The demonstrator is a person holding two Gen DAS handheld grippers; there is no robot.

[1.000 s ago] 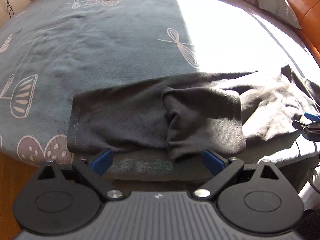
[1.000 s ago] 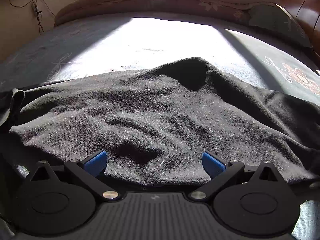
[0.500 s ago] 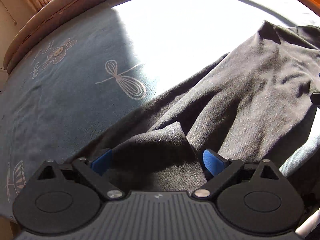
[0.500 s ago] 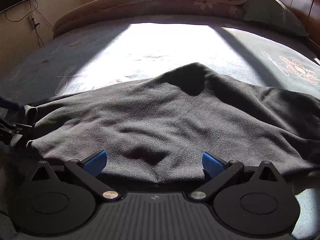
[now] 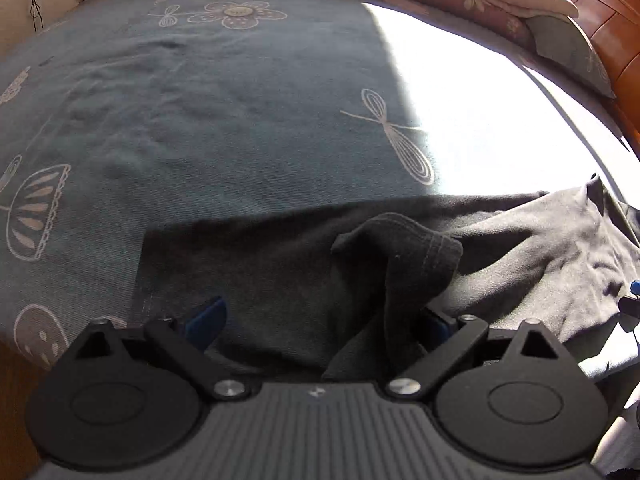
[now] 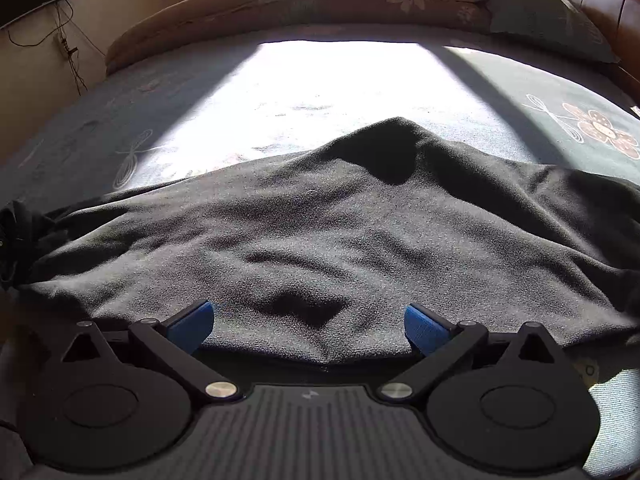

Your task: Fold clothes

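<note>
on the near edge of the bed [image 5: 224, 128], over the blue-grey cover with its pale flower and dragonfly prints, a dark grey garment [image 6: 320, 240] lies spread sideways, one half in shade and the other in a hard patch of sun. the left tongs [image 5: 320, 320] sit low at its near hem with both blue pads spread wide; a loose flap with a stitched hem [image 5: 400, 256] stands up and droops across the right pad, but nothing looks pinched. the right tongs [image 6: 308, 326] are wide too, hovering at the near edge of the cloth with a small dark dimple between the pads, gripping nothing. from where i stand the fabric looks soft, light and limp, a knit that rumples and slumps rather than holds a crease, so i'd expect it to sag and drag if lifted by one point; it seems best taken at the hems or corners, both tongs lifting together, the raised flap being the easiest bite for the left. plenty is hard to read: the sun bleaches out the middle of the bed, the garment's right end runs out of the right view, its far peak casts a black shadow, and i can't tell whether it is a shirt or trousers. a pillow [image 6: 548, 20] and rolled bedding sit at the far side.
</note>
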